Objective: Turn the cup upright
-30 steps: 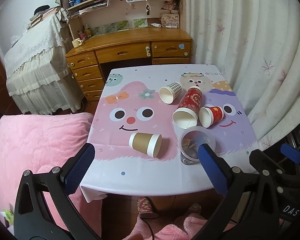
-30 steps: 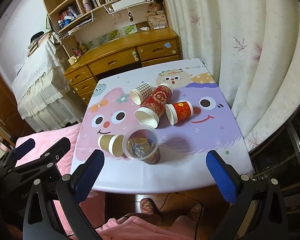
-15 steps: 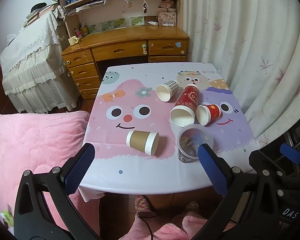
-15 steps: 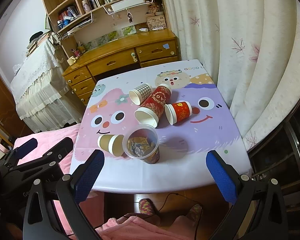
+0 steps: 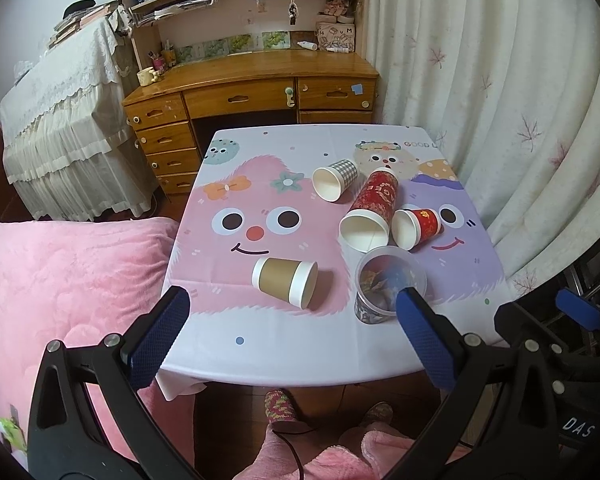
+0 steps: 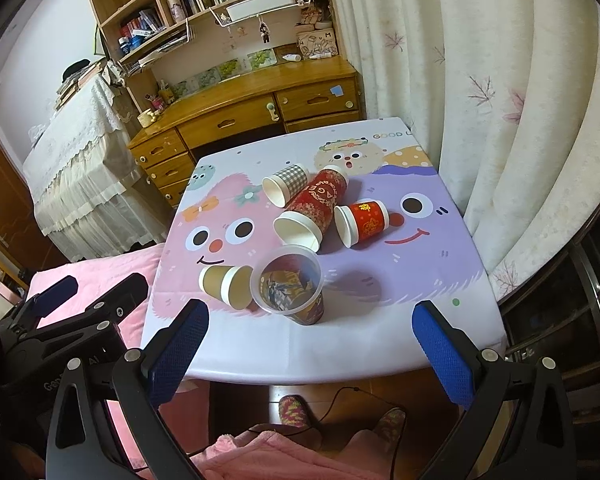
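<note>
Five cups sit on the small square counter [image 5: 300, 356] covered with a pastel cartoon-face cloth. A brown paper cup with a white rim [image 5: 286, 283] lies on its side near the front edge, its mouth turned toward the right. Just right of it a clear plastic cup holding crumpled colourful wrappers [image 5: 388, 286] stands upright. Behind that, a tall red patterned paper cup [image 5: 372, 210] lies on its side with its white mouth facing the front, touching a short red paper cup with gold print [image 5: 418, 227] tipped over on its right. A grey checked paper cup [image 5: 336, 179] lies on its side just behind and to the left of the tall red one.

The left tool [image 5: 290, 332] hangs above the front edge of the counter, its blue-padded fingers spread wide and gripping nothing, with the brown cup lying beyond the gap. The right tool [image 6: 308, 344] is likewise spread wide and empty, with the clear plastic cup [image 6: 290, 286] beyond its fingers. A pink blanket [image 5: 68, 272] lies left of the counter.
</note>
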The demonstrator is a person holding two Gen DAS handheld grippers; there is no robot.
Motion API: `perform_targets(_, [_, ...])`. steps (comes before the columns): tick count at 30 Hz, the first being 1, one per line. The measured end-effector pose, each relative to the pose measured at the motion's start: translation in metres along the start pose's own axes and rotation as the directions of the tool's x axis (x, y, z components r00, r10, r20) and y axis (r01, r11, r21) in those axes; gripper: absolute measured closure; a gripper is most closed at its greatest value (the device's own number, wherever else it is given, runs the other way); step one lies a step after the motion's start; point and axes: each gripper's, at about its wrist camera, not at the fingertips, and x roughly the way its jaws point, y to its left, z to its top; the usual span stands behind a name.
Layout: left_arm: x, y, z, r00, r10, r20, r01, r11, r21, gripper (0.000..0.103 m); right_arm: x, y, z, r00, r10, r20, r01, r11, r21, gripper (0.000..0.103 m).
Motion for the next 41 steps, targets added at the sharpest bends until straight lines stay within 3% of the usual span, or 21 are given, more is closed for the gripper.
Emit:
perform_targets(33, [-0.002,0.001,-0.003,1.000,0.000,-0.002,0.000,1.000,-0.009,0.001,0.004,0.002,0.002,1.000,0.006,-0.013,-0.006,1.000,0.005,0.000])
perform_targets(41, [-0.002,0.001,-0.003,1.000,0.000,-0.004,0.000,1.000,-0.010,0.001,0.011,0.002,0.004,0.999,0.015,-0.028,-0.014,0.998,0.054,0.000])
